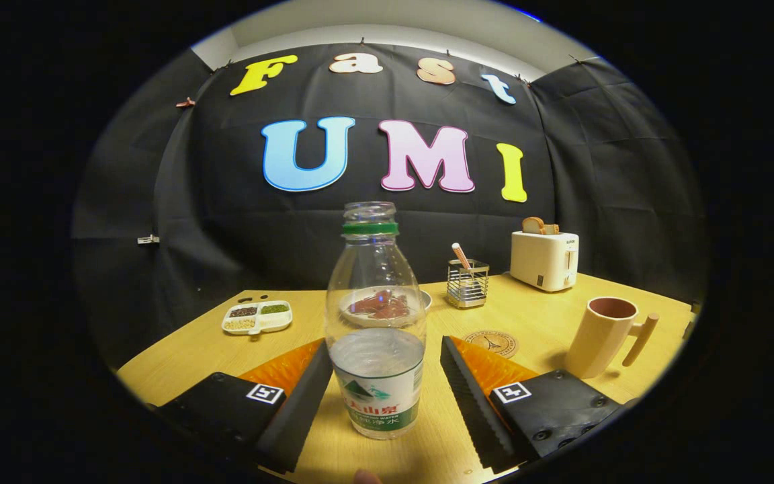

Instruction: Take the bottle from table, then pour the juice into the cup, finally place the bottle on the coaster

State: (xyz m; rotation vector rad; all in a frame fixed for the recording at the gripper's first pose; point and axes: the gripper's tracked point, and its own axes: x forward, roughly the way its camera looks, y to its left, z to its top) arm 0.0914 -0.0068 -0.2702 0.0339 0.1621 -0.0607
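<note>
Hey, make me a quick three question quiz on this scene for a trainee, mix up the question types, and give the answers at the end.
1. True or false: the hand-held gripper is already shut on the bottle.
2. Multiple choice: what is sticking out of the toaster? A) a spoon B) bread C) a cup
3. Fill in: the coaster lies between the fingers and the ____.

Key:
1. False; the bottle stands between open fingers, with a gap showing on one side.
2. B
3. Wire holder.
</note>
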